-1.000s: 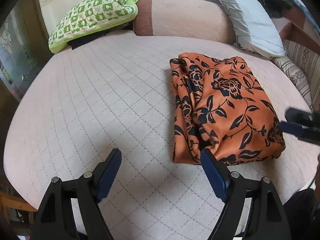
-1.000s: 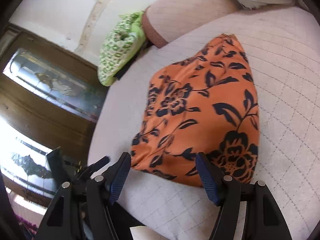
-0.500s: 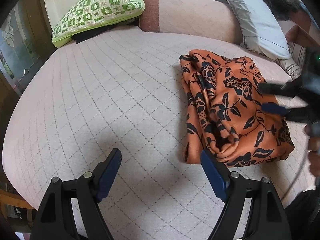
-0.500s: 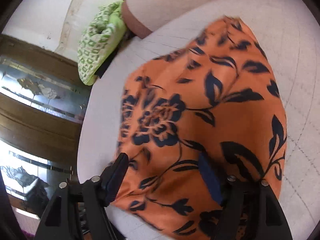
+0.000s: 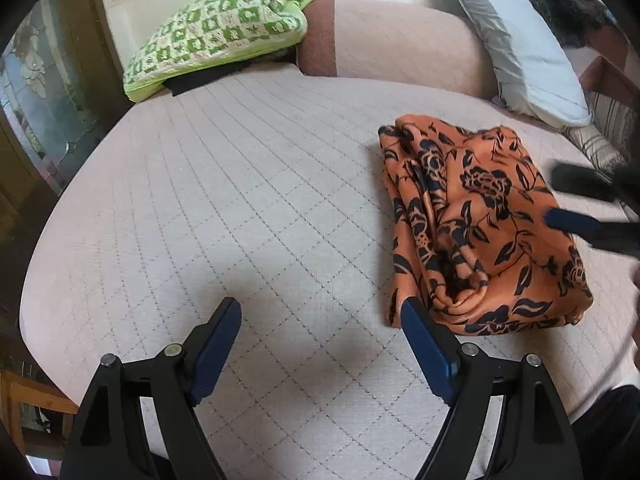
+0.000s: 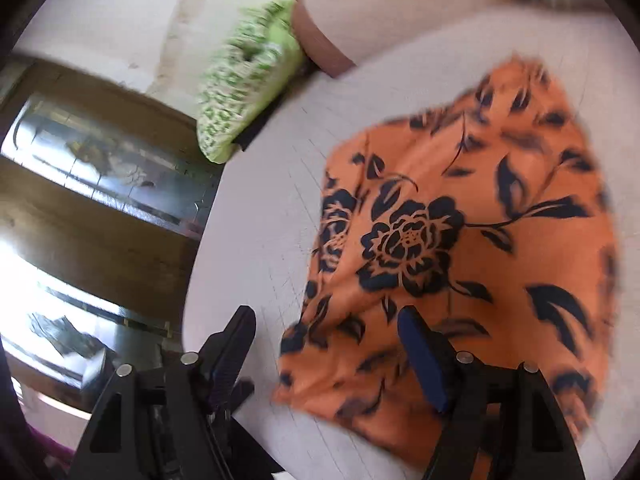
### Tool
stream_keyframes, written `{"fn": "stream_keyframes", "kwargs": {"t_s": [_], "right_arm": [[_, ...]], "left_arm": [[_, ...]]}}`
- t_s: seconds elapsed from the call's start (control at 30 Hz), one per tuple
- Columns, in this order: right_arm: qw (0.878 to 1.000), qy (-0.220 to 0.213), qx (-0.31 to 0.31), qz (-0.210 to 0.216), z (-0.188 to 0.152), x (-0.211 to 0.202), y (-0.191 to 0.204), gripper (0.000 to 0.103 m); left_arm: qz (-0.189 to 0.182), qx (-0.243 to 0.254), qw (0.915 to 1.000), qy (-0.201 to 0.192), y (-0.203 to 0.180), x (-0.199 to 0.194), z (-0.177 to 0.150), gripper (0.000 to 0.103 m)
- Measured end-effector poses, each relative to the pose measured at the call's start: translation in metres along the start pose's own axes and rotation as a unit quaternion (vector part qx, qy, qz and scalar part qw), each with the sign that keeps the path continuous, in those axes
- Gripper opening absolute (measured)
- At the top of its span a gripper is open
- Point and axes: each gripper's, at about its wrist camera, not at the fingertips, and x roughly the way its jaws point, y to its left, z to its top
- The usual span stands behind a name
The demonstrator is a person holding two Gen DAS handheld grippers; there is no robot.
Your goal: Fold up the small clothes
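Left gripper (image 5: 320, 322): jaws stand wide apart with nothing between them, only bare quilted surface showing in the gap. Its right-hand blue pad (image 5: 424, 354) sits at the near left corner of the orange floral garment (image 5: 480, 232); whether it touches the cloth cannot be told. The garment lies folded into a rough bundle to the right of this gripper, with a bunched, rolled edge along its left side and a flatter face to its right. Right gripper (image 6: 326, 334): jaws likewise stand apart, gripping nothing. In its own view the garment's left border runs up between the two fingers, the right pad (image 6: 420, 360) over the orange cloth and the left finger (image 6: 232, 344) over the bed beside it; the picture is blurred, so contact with the cloth cannot be confirmed. In the left wrist view the right gripper (image 5: 560, 200) enters from the right edge, over the right part of the garment. The garment rests on the pale quilted bed cover (image 5: 240, 200), towards its right half, well apart from the green checked pillow (image 5: 216, 48) at the far left. A pink bolster (image 5: 392, 44) lies along the far edge, and a grey-white pillow (image 5: 524, 52) leans at the far right, near the garment's far corner.
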Motion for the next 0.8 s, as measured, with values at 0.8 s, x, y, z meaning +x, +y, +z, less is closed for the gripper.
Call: {"fn": "stream_keyframes", "kwargs": {"t_s": [0.8], "right_arm": [[0.977,-0.124,-0.073,-0.160,-0.128,-0.104,-0.031,0.077]], "left_arm": [[0.011,0.011,0.9992,-0.036,-0.031,-0.044,-0.006,0.082]]}}
